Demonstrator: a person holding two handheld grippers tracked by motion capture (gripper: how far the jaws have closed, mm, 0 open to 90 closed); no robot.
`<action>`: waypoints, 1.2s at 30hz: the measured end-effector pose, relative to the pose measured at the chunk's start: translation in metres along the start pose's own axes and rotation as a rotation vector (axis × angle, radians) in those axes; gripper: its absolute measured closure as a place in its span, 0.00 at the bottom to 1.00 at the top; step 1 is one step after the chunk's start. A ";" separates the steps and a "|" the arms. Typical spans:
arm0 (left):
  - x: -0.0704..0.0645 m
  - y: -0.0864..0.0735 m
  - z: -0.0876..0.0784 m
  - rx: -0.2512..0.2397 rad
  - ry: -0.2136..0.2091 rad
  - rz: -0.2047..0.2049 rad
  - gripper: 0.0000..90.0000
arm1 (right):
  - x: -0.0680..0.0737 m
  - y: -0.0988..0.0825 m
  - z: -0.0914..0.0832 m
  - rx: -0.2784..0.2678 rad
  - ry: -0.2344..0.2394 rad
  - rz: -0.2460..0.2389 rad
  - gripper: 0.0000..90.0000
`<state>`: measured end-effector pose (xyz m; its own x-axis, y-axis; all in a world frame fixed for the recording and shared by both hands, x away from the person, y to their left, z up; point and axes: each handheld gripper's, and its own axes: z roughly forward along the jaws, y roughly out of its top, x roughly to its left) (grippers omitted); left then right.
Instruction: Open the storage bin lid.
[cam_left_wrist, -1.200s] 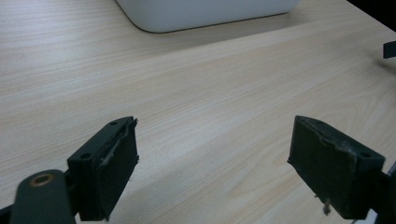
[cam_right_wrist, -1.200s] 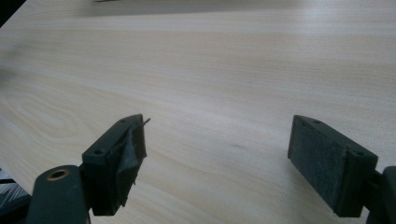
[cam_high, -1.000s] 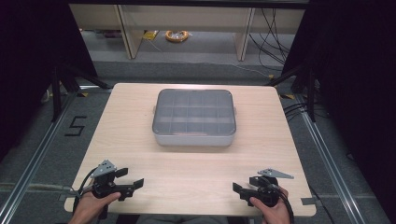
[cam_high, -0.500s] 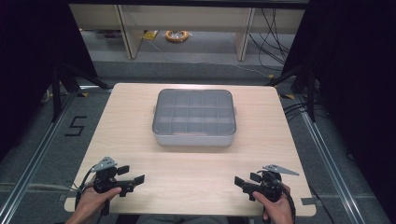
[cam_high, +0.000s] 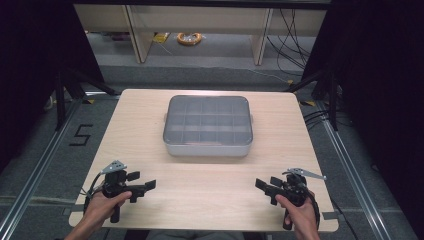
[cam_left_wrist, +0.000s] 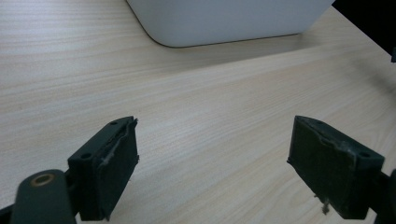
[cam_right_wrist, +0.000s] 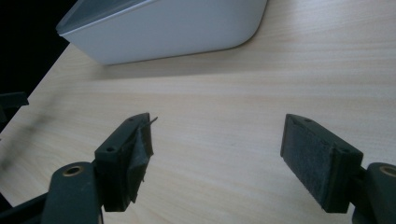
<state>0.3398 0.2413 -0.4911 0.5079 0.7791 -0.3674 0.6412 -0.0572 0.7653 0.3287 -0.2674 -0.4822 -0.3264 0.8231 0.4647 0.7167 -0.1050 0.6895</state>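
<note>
My left gripper (cam_high: 144, 184) and right gripper (cam_high: 263, 185) rest low over the near table (cam_high: 210, 190) edge, jaws spread and holding nothing, the lidded grey compartment box (cam_high: 208, 125) ahead between them, well apart from both.

A grey lidded compartment box (cam_high: 208, 126) is seen on the table (cam_high: 135, 145); an orange cable coil (cam_high: 189, 38) lies beyond on the floor.

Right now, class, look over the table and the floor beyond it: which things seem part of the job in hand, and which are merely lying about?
Likely part of the job:
- lidded compartment box, mid-table
- left gripper, open, holding nothing
- right gripper, open, holding nothing

Lying about:
- orange cable coil on the floor behind
- yellow item beside it
- floor marking "5"
</note>
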 end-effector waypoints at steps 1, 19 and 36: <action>0.001 0.001 0.000 0.001 0.000 0.004 0.16 | 0.001 0.001 0.001 0.002 -0.003 0.022 0.30; 0.005 0.021 0.012 -0.004 -0.029 -0.040 0.17 | -0.005 0.044 0.017 -0.037 0.033 0.028 0.35; 0.015 0.053 0.030 -0.011 -0.044 -0.062 0.17 | -0.019 0.081 0.033 -0.068 0.046 0.116 0.38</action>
<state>0.3985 0.2314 -0.4717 0.4926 0.7525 -0.4372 0.6658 -0.0023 0.7461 0.4133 -0.2732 -0.4540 -0.2726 0.7770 0.5674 0.7085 -0.2370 0.6648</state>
